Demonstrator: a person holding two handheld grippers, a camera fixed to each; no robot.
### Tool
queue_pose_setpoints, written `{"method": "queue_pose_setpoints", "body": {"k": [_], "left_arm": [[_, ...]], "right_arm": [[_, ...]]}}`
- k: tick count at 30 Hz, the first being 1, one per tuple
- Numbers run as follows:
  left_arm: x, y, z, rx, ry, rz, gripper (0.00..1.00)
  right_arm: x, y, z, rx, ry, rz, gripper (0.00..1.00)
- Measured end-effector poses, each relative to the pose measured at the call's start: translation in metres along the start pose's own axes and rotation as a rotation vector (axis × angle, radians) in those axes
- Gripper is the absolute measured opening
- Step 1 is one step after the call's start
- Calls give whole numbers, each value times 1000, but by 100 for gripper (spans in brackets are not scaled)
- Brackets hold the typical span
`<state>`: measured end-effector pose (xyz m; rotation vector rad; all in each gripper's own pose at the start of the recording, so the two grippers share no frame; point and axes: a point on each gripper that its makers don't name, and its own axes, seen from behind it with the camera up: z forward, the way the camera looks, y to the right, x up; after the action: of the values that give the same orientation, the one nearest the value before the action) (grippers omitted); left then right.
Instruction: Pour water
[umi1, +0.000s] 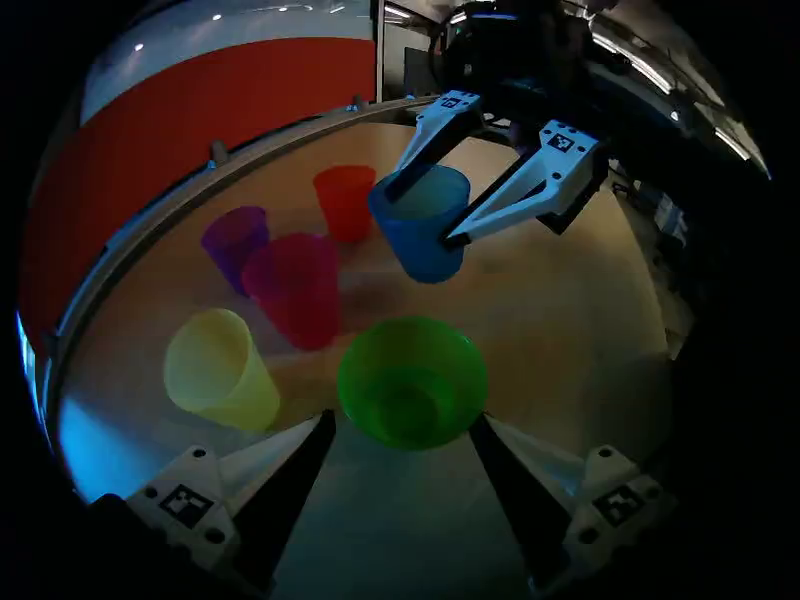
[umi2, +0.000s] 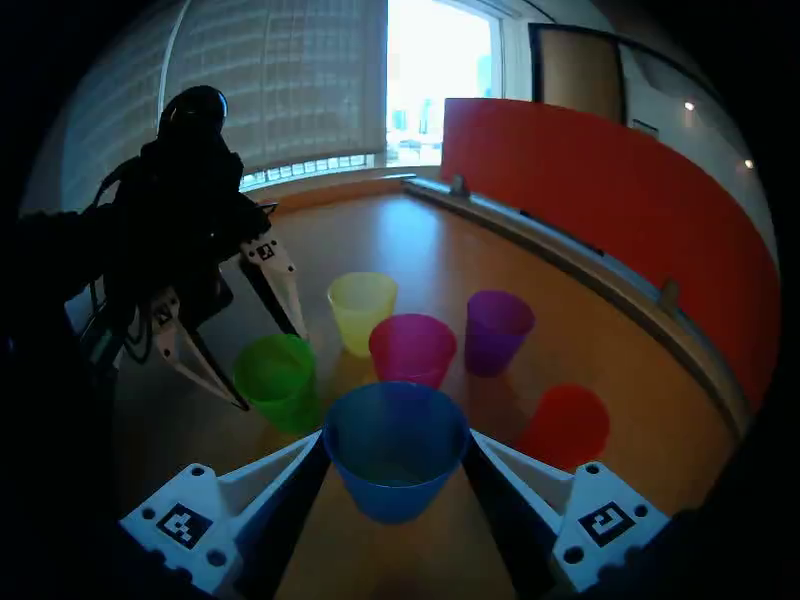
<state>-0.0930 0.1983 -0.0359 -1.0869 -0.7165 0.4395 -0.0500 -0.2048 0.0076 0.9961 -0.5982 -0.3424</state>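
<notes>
Left gripper view: the left gripper (umi1: 400, 420) pinches the green cup (umi1: 412, 380), one finger on each side. Yellow cup (umi1: 215, 370), magenta cup (umi1: 295, 285), purple cup (umi1: 235, 240) and red cup (umi1: 343, 200) cluster to the left and beyond it. Above them the right gripper (umi1: 418, 215) clamps the blue cup (umi1: 420, 220), tilted and clear of the table (umi1: 560, 320). The railed far edge curves just behind the purple and red cups, below a red panel (umi1: 200, 110). Bare tabletop lies to the right of the green and blue cups.

Right gripper view: the right gripper (umi2: 396, 437) grips the blue cup (umi2: 395, 450) by both sides, its mouth facing the camera. The left gripper (umi2: 270, 368) brackets the green cup (umi2: 275, 380), just left of it. Open table (umi2: 400, 240) runs beyond the yellow cup (umi2: 362, 305) to the window (umi2: 440, 70). The red cup (umi2: 568, 420) stands nearest the railed right edge. Water cannot be made out in either view.
</notes>
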Motion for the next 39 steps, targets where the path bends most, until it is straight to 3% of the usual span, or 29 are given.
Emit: {"method": "queue_pose_setpoints", "body": {"k": [23, 39], "left_arm": [[-17, -7, -27, 50, 15, -32, 100], [-24, -5, -31, 59, 16, -46, 100]], "right_arm": [[-19, -1, 30, 19, -33, -2, 92], [-31, -2, 20, 14, -55, -7, 92]]}}
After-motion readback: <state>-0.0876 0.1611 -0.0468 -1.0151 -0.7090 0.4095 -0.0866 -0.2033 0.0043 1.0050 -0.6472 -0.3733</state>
